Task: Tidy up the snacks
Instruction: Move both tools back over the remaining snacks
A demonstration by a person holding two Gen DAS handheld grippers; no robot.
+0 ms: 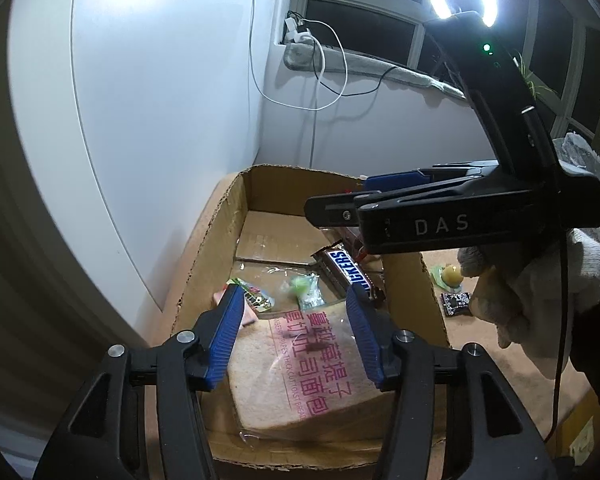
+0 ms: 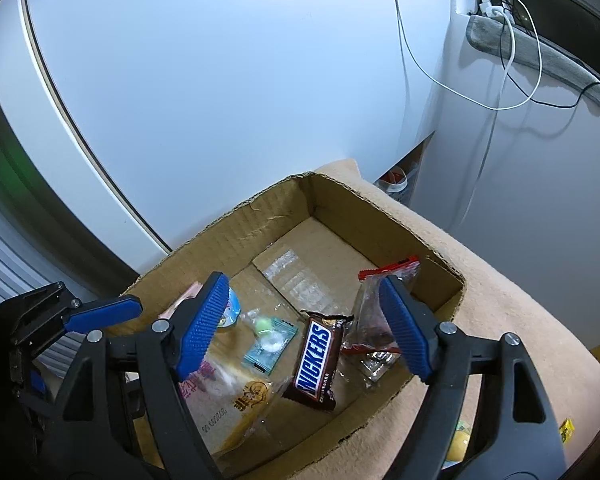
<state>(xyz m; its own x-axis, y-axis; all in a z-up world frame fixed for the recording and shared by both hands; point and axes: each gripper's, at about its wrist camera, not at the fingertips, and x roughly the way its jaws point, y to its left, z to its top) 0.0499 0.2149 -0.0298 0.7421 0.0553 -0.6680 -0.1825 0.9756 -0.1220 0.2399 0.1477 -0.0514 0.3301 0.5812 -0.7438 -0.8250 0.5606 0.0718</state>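
cardboard box (image 2: 260,220) gathered the snacks: both tongs, left (image 1: 296,336) and right (image 2: 300,332), hung apart over toast bread (image 1: 300,380) and snickers bar (image 2: 316,360), gripping nothing.

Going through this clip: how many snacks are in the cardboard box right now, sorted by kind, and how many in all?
Inside the cardboard box:
Snickers bar: 1
Bagged toast slice: 1
Clear packet with red strips: 1
Teal-wrapped green candy: 1
Small colourful packet: 1
Pink item, partly hidden: 1
Total: 6
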